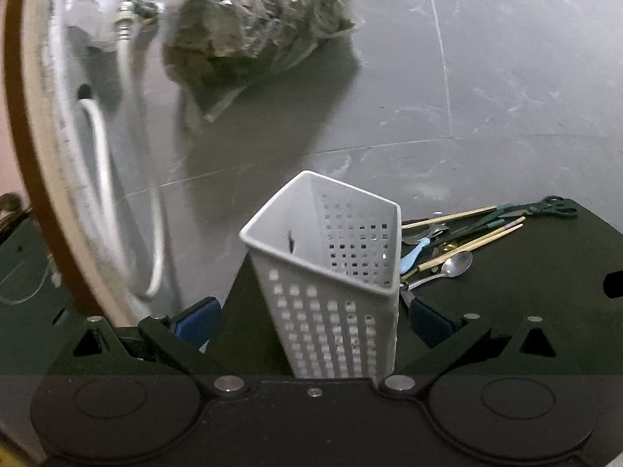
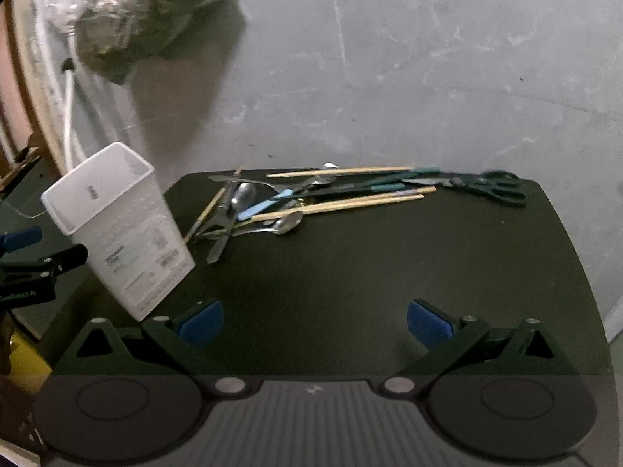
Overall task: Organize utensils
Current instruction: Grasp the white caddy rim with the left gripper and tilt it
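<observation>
Left gripper [image 1: 311, 321], jaws wide, is straddling a tilted white caddy [image 1: 331, 272]. Right gripper [image 2: 314, 321] is hovering wide open, empty; utensils [image 2: 311, 198] lying at 12 o'clock.

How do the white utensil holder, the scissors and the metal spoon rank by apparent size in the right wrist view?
1. White utensil holder, though it sits nearest the camera.
2. Scissors.
3. Metal spoon.

Utensil pile [image 1: 447, 241] partly hidden behind holder [image 1: 331, 272]

Home utility corner: tiled floor [image 2: 428, 58], water hose [image 1: 101, 179]
</observation>
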`<state>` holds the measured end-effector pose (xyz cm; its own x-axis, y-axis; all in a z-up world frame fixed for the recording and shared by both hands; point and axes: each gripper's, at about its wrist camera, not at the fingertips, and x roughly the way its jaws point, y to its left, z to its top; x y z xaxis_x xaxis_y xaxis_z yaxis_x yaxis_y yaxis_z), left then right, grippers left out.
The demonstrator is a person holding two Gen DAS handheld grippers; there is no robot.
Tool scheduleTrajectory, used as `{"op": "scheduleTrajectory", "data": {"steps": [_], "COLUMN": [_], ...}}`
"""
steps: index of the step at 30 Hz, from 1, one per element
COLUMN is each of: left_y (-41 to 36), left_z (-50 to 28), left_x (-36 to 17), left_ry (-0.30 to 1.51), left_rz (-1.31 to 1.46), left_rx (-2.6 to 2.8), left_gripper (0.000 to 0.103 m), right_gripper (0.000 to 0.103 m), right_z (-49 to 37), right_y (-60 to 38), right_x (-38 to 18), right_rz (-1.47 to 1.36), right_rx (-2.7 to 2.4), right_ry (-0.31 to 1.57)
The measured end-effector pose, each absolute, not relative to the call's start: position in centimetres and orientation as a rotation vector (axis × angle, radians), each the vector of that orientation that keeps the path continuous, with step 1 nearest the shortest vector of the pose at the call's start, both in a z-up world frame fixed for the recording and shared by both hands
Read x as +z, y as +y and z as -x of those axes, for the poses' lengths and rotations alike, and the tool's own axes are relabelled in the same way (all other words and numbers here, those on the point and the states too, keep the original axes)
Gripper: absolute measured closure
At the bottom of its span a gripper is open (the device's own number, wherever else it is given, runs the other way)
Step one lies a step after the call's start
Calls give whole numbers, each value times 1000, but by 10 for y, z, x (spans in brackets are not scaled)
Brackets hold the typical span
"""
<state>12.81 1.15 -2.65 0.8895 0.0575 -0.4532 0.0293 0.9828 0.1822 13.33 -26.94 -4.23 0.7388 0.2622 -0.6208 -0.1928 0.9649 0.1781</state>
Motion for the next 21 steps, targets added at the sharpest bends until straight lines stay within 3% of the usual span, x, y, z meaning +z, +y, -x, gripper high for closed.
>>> {"op": "scheduleTrajectory", "data": {"steps": [8, 16, 21], "left_y": [23, 27, 35], "left_z": [-170, -172, -178], "left_x": [-39, -42, -42], "left_ry": [495, 483, 503], "left_rz": [-211, -265, -211], "left_rx": [-117, -267, -274], "left_gripper": [1, 22, 24], "right_gripper": [0, 0, 0], "right_z": [-161, -176, -203], "right_y": [-240, -207, -206], "right_x": [-49, -63, -72], "right_rz": [-203, -239, -240], "right_rx": [112, 88, 121], "right_ry": [726, 735, 736]}}
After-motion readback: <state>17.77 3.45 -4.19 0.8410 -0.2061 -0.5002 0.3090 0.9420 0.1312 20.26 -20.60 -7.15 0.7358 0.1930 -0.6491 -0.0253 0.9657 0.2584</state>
